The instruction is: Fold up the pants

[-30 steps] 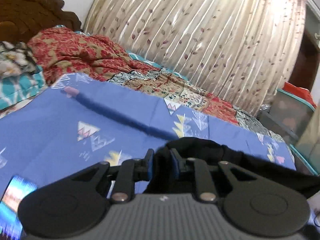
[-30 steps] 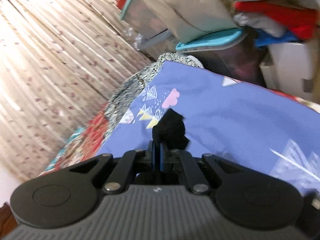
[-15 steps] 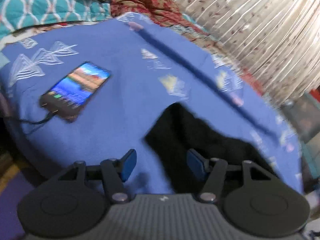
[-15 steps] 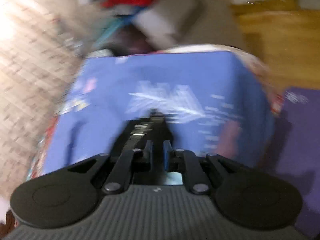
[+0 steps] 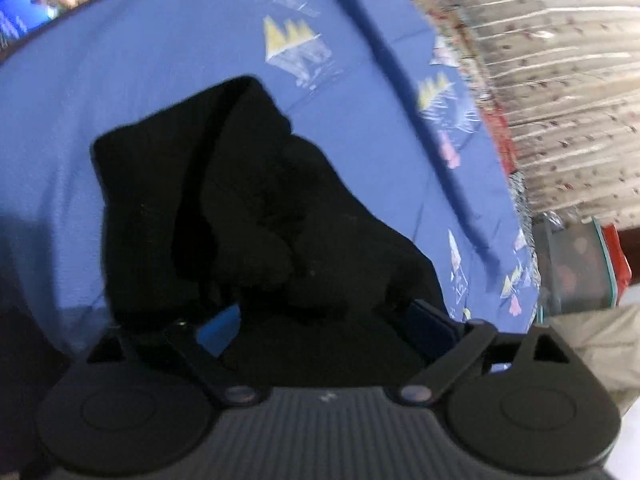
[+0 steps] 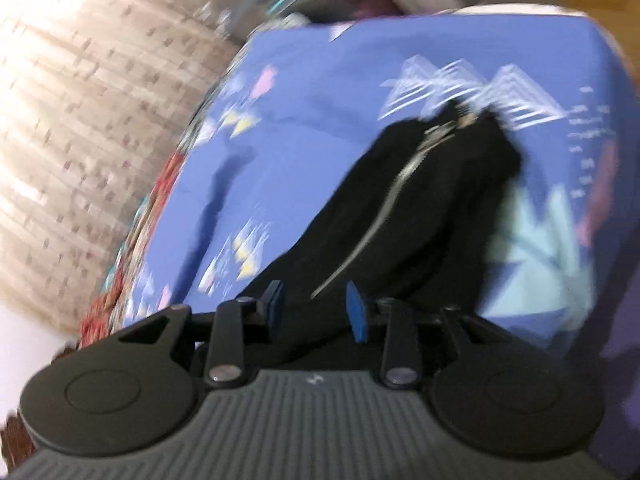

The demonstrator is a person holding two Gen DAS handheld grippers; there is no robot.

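We let the black pants point(image 5: 256, 216) drop onto the blue bedsheet point(image 5: 168, 60): left gripper point(image 5: 320, 320) jaws opening wide, right gripper point(image 6: 316, 308) jaws opening, narrower, cloth between both. Best we withdraw cleanly without snagging fabric.

Daylight glowed through the curtain point(image 6: 72, 92), blown out to glare at the far left of the right wrist view. Motion blur smeared both views, and the fisheye bent the bed point(image 5: 168, 92) edges. The black pants point(image 5: 248, 208) showed almost no detail.
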